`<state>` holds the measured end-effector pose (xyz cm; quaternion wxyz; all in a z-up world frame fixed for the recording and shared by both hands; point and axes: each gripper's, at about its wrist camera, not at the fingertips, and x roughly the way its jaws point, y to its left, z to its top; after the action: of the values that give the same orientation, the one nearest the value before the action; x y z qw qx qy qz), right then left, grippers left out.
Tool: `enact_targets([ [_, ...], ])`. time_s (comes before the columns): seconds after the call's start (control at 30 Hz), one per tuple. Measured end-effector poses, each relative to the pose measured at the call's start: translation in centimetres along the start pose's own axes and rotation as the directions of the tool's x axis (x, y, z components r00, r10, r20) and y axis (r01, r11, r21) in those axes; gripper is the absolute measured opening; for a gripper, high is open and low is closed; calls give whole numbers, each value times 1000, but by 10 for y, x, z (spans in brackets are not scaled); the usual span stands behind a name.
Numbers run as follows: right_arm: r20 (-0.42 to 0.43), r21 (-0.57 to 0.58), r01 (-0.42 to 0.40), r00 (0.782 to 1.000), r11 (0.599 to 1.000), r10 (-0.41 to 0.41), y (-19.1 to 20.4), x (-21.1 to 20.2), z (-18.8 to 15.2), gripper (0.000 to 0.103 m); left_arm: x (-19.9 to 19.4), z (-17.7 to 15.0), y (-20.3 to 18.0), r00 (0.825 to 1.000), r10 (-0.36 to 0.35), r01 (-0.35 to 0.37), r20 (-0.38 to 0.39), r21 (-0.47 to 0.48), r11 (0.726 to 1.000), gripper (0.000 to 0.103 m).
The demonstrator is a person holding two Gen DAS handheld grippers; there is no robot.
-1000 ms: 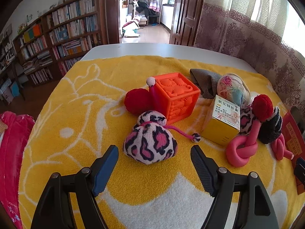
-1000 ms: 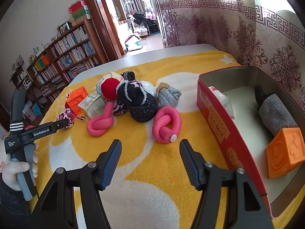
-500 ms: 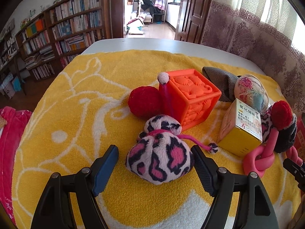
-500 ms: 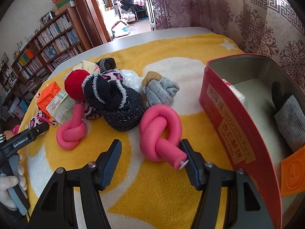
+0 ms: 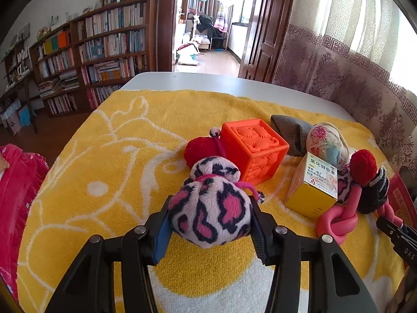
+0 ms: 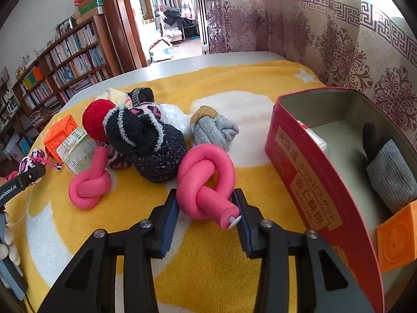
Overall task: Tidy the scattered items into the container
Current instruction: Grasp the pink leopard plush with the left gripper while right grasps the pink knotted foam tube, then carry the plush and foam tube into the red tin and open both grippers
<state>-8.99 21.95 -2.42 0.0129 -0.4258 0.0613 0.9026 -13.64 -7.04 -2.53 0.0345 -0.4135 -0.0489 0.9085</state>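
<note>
Where Japanese script crosses red tin (image 6: pixel 307 167), "GenRobot.AI" on left gripper (image 6: pixel 15 186)

Two pink knotted tubes (image 6: pixel 206 182), two orange cubes (image 6: pixel 60 137), one tin (image 6: pixel 307 172).

A pouch (image 5: pixel 211 208) is set before a cube (image 5: pixel 254 150), a carton (image 5: pixel 312 185) right of it, a tin (image 6: pixel 325 172) rightmost.

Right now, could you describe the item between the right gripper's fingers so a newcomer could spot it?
Start at the red tin; just left lies a pink foam knot, between the right gripper's closing jaws. Unlike the other pink knot, it lies clear of the pile.
</note>
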Motion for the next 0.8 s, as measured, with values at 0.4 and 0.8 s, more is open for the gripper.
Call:
enact_targets([
  [0.4, 90, 1, -46, 995, 999, 46, 3, -26, -5, 44, -6, -2, 2, 1000, -26, 27, 14, -13, 1000, 54],
  [0.8, 218, 80, -16, 976, 997, -2, -42, -94, -10, 45, -37, -8, -29, 995, -84, 83, 59, 13, 996, 54],
])
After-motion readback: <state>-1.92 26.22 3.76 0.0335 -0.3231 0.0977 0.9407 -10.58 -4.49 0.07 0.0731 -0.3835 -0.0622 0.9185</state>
